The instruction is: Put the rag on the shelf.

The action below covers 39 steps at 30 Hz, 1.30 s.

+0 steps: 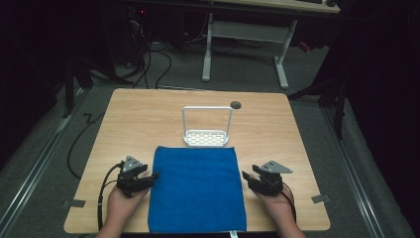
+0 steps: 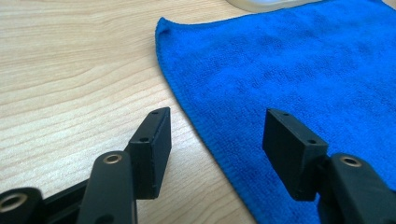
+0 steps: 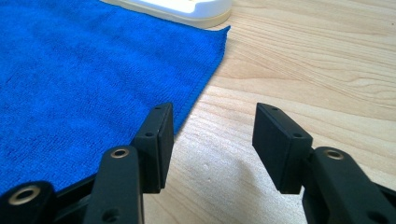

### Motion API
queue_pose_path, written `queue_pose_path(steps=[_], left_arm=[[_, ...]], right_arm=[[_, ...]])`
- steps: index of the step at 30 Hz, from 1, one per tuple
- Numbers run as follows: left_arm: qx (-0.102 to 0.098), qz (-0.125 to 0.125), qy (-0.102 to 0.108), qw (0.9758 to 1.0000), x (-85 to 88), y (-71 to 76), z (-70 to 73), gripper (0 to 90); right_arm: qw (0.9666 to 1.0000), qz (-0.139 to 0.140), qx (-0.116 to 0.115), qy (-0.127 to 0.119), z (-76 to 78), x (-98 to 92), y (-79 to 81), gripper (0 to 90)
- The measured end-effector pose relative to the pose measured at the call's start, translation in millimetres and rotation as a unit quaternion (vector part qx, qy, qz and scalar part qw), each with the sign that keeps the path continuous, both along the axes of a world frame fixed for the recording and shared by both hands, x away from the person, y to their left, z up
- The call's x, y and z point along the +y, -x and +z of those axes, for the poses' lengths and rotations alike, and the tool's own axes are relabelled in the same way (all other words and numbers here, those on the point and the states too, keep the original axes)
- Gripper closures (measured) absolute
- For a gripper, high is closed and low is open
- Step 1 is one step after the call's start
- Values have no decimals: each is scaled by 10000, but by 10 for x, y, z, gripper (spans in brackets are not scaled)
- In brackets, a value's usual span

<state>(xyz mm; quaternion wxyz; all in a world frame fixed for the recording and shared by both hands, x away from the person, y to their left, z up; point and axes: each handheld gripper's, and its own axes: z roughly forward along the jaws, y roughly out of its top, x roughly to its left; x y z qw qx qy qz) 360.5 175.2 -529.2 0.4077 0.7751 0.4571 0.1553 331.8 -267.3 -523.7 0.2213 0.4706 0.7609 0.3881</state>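
Wooden table (image 1: 277,124), dim room behind. Blue cloth (image 1: 197,188) lies flat at the near centre, its far edge touching a white rack (image 1: 206,130). Left gripper (image 1: 152,177) and right gripper (image 1: 246,176) sit just beside its side edges, jaws spread, holding nothing. Likely step: take the edges. Slide one jaw under each hem, pinch evenly, lift both together.

One blue cloth (image 1: 197,189) lies on the table (image 1: 138,116), reaching its near edge. One white rack (image 1: 207,130) stands just past the cloth's far edge, toward the table's far side. Two grippers: the left (image 1: 151,176) at the cloth's left edge, the right (image 1: 246,175) at its right edge, each with jaws apart. One dark round grommet (image 1: 236,104) sits near the far edge.
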Motion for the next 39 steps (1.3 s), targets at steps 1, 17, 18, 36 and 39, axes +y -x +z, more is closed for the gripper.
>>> queue_pose_path(steps=[1,17,18,36,39], left_arm=[[-10,-7,-29,10000,-5,2,5,423],[-93,18,-114,9999,13,-1,51,425],[-96,9,-117,9999,15,-4,58,425],[-163,122,227,9995,58,-62,86,438],[-172,126,219,9995,43,-77,81,448]], right_arm=[[10000,-6,21,0,2,1,5,483],[10000,23,-7,-35,35,3,-4,503],[10000,19,-5,-40,36,3,-4,506],[9997,47,-125,-200,99,-15,22,552],[9997,96,-148,-172,100,-12,30,552]])
